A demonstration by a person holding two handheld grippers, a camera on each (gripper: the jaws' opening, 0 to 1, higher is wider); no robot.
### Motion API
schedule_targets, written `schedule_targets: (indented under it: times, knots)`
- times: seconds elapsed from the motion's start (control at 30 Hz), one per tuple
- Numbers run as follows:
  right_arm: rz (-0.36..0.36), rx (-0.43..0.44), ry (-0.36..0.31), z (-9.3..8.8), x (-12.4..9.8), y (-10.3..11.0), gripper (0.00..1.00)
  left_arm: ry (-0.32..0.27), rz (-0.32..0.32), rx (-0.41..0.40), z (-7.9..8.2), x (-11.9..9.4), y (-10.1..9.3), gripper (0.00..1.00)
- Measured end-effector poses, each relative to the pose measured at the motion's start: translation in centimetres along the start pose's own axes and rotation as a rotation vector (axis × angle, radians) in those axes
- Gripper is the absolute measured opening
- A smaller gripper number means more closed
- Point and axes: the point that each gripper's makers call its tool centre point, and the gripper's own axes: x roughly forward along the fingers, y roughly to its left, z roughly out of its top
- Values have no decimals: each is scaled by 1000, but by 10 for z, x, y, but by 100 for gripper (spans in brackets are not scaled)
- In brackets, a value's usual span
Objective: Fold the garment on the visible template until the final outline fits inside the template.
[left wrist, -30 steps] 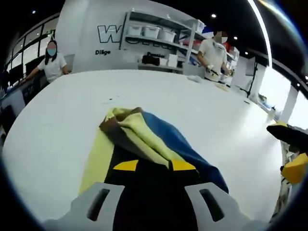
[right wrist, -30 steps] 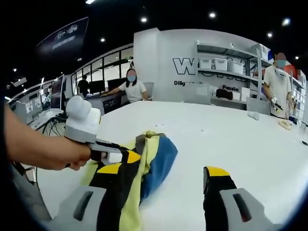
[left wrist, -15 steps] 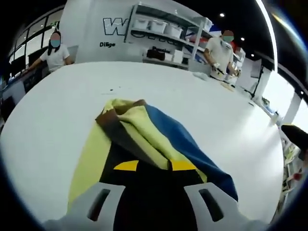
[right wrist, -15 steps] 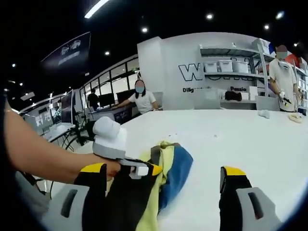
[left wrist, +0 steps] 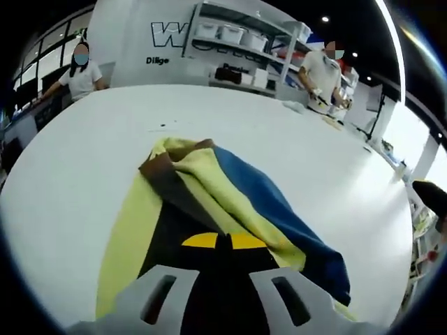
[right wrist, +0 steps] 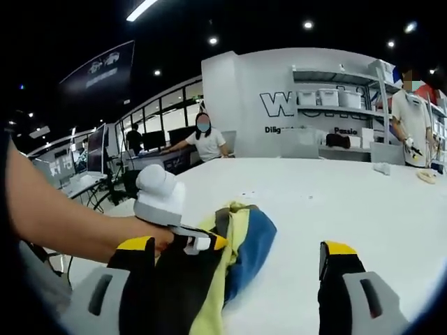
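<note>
We're clamping the left gripper (left wrist: pixel 223 241) on the garment (left wrist: pixel 230 202) lying bunched on the white table (left wrist: pixel 91 160); right gripper (right wrist: pixel 237 257) is hanging with jaws apart.

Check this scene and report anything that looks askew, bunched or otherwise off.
The yellow, blue, brown and black fabric garment lies rumpled on the white table, its far end heaped in uneven overlapping folds instead of flat. The left gripper is shut on its black part; the right gripper is open beside it. Nothing looks spilled or damaged.
</note>
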Motion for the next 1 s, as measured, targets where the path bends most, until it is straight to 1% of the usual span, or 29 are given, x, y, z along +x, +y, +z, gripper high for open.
schedule_targets:
  times: [0.13,0.23,0.3,0.47,0.6,0.63,0.83,0.97,1.0]
  knots:
    - [-3,-2,5,-2,1,-1,100,-8,0,14,2,0,1,0]
    - [-3,-3,7,-2,0,-1,100,-22,4,12,7,-2,3,0]
    - [-5,-4,5,-2,1,-2,100,-34,3,7,14,-8,6,0]
    - [-8,-7,7,-2,0,-2,100,-57,8,13,23,-17,13,0]
    - [-11,-12,4,-2,-1,-2,100,-78,15,32,30,-30,23,0]
    - [-12,-14,4,-1,-1,-2,100,-90,21,31,33,-36,28,0]
    - [-15,-18,-2,0,-2,-3,99,-107,42,47,38,-57,49,0]
    - [-13,-23,-4,1,-3,-2,99,-115,53,58,44,-66,61,0]
    - [-13,-25,-4,1,-3,-1,99,-116,56,59,47,-70,69,0]
